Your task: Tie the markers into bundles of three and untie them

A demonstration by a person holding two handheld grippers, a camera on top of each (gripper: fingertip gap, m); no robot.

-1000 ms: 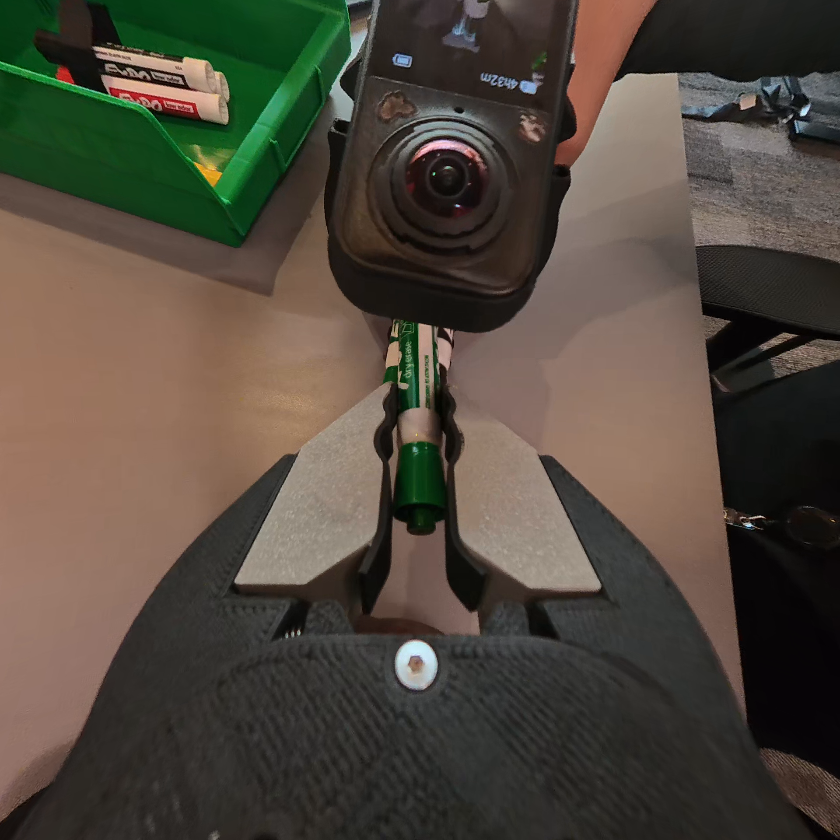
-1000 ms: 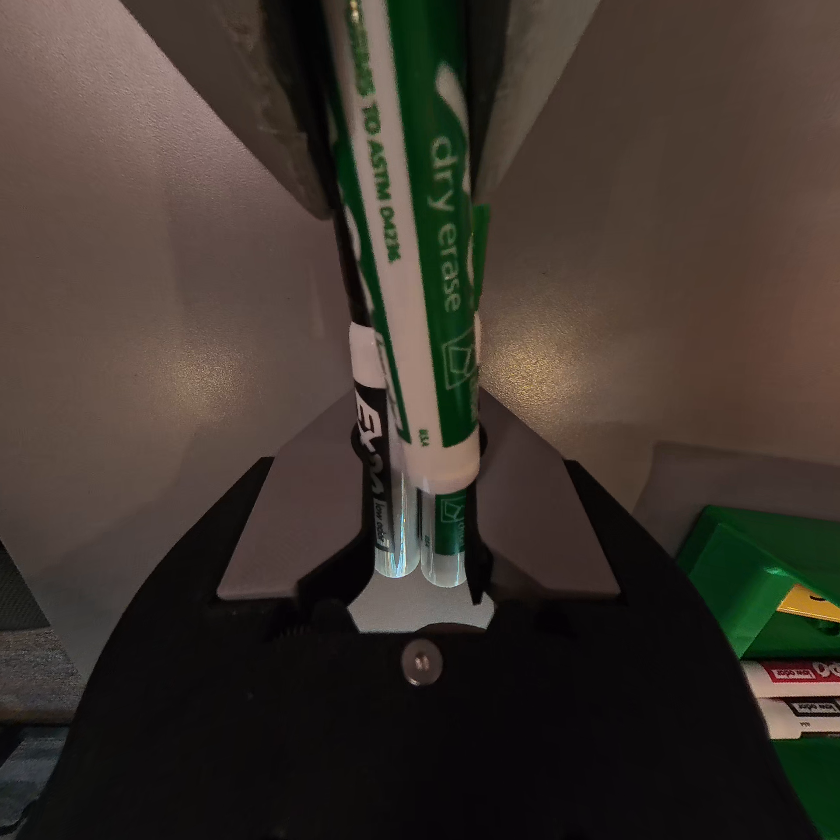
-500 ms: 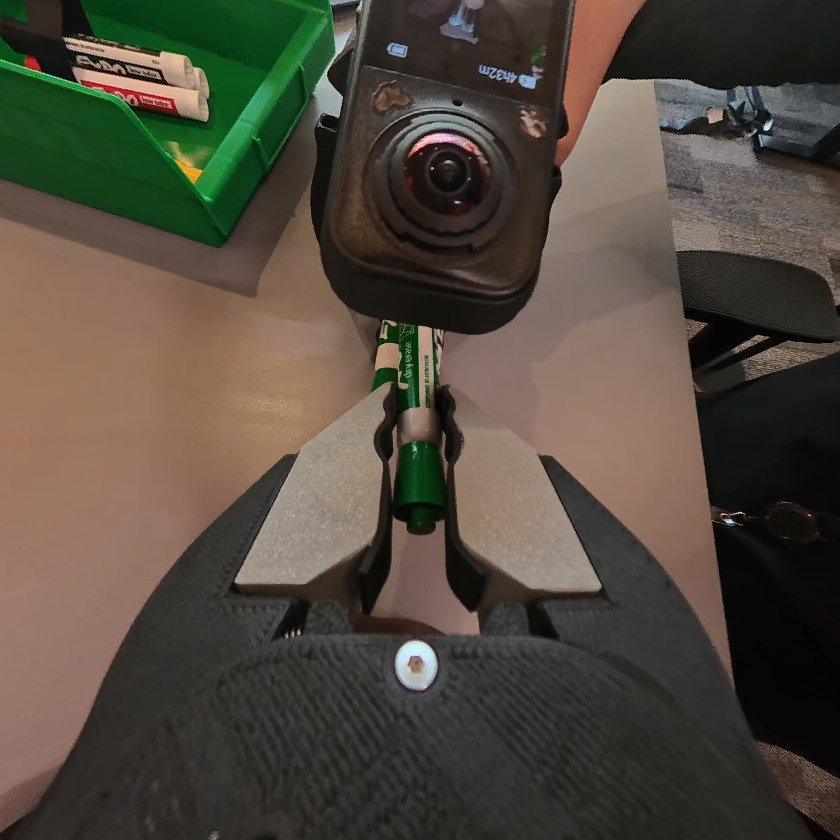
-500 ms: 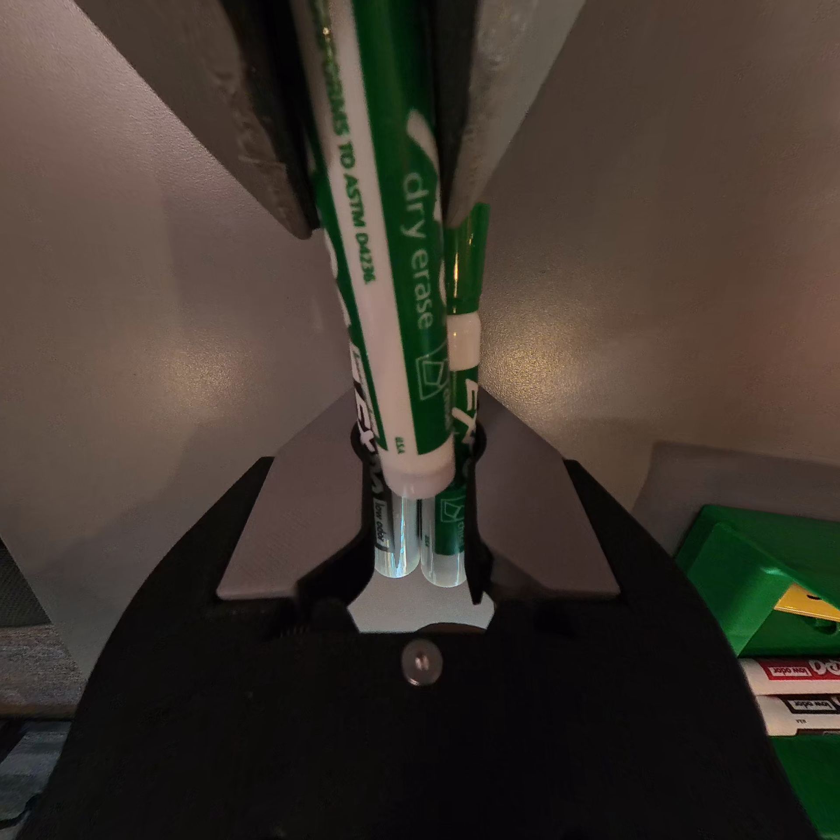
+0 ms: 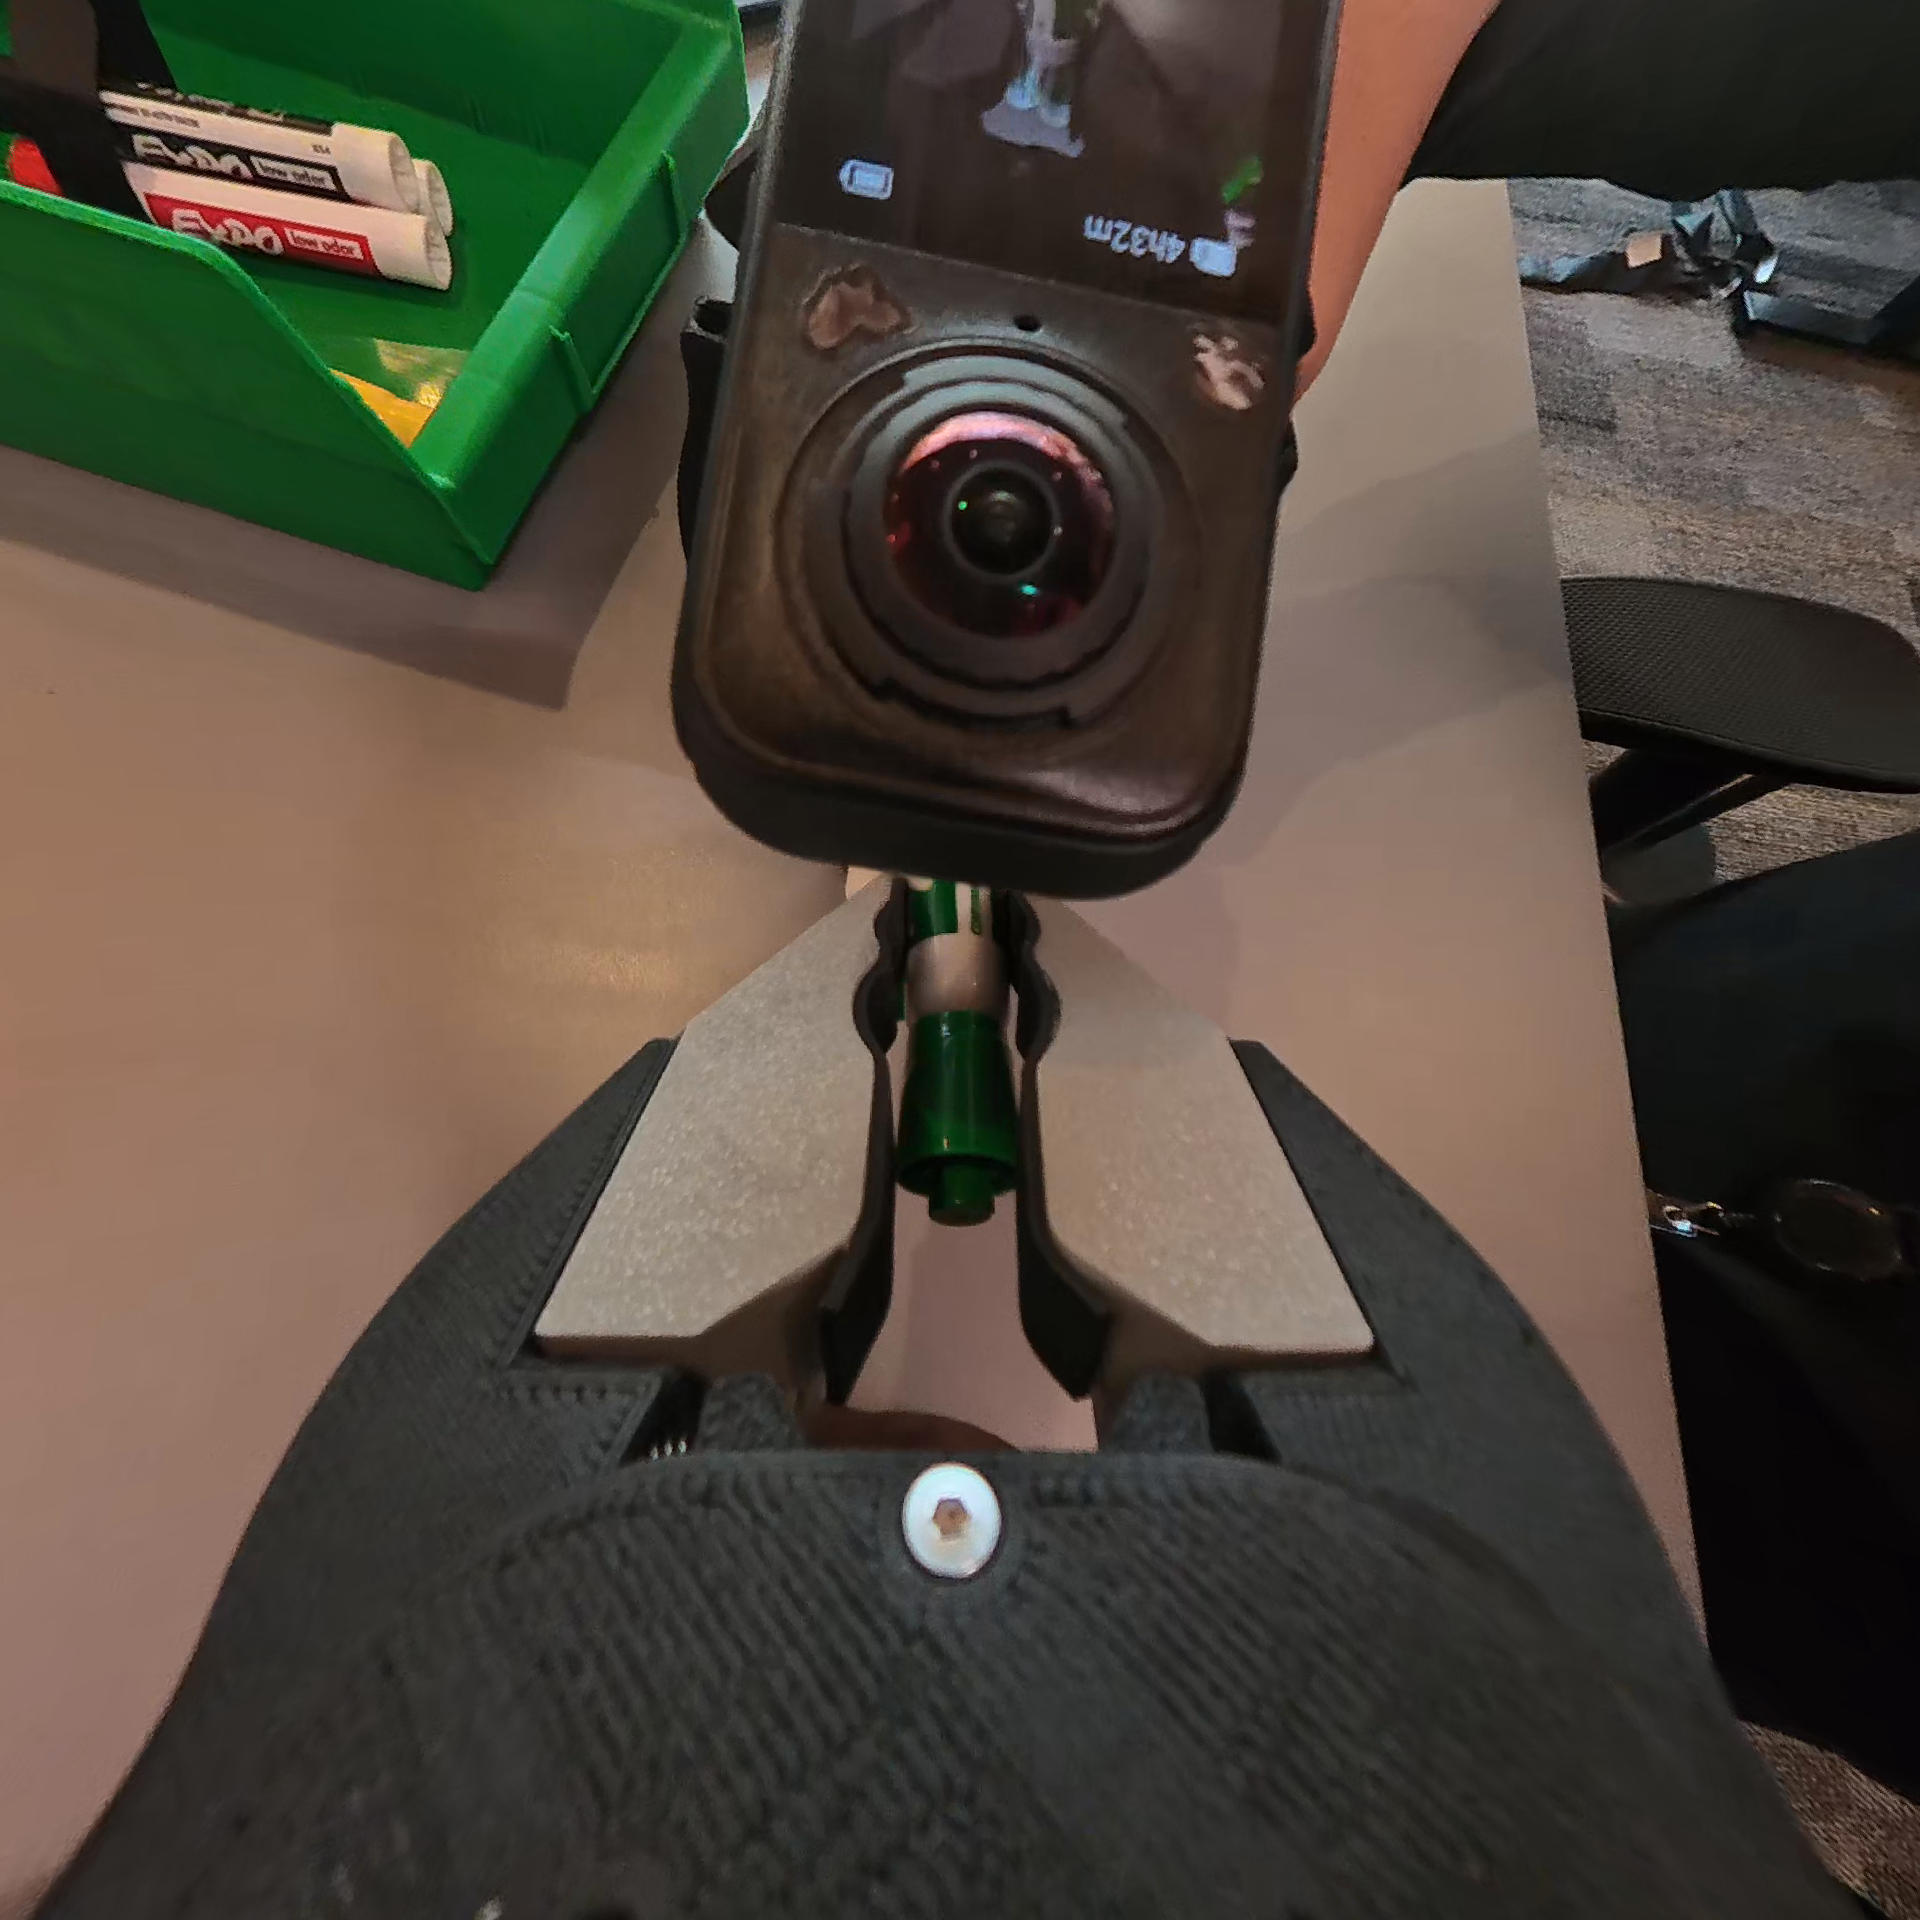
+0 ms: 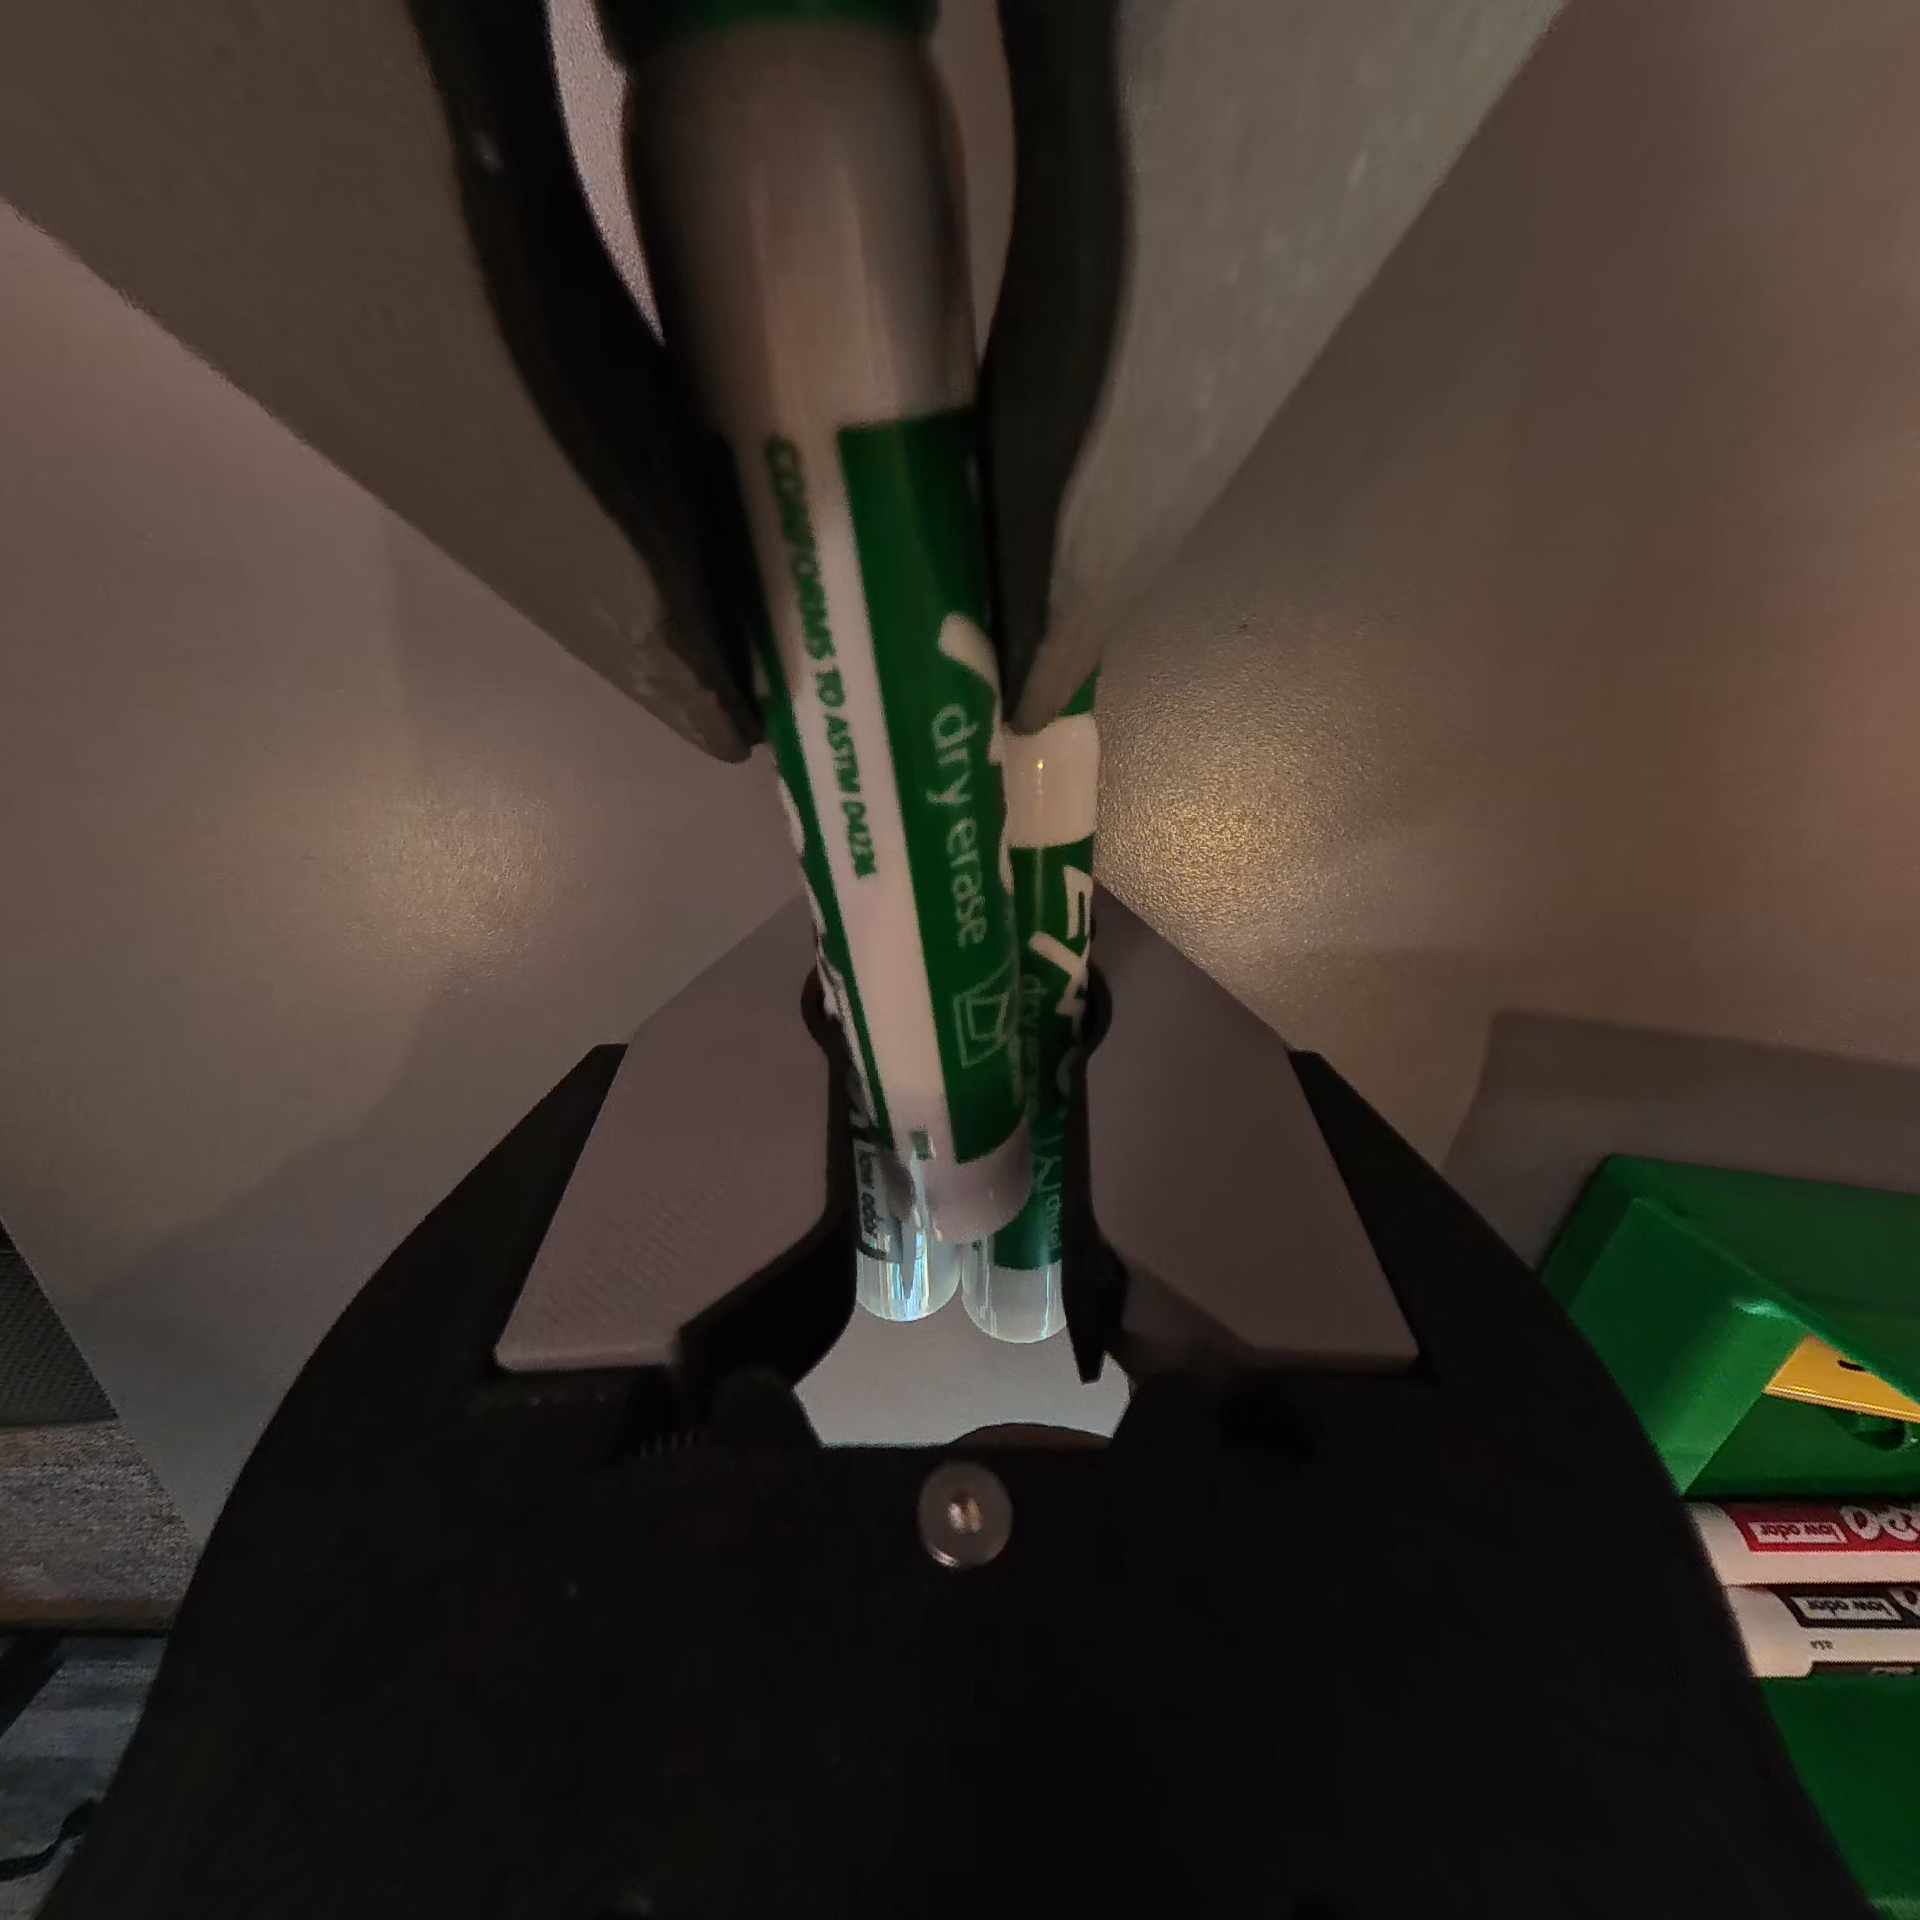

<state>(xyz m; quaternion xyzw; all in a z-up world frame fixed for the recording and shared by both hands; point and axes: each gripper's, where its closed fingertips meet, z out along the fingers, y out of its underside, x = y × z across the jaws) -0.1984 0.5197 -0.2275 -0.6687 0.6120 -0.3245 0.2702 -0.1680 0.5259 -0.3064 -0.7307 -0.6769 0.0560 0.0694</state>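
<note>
Above a pale desk (image 5: 312, 987) bearing a green bin (image 5: 582, 260) of markers, two grippers face each other. Left gripper (image 5: 956, 935) clamps one green marker (image 5: 951, 1101) near its cap; right gripper (image 6: 961, 1039) clamps the marker bundle (image 6: 997, 1278) at its tail ends.

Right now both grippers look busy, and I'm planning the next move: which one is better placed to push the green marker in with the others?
Probably left. The left gripper already clamps the green marker near its cap, lined up with the right gripper, which grips the two markers beneath.
</note>
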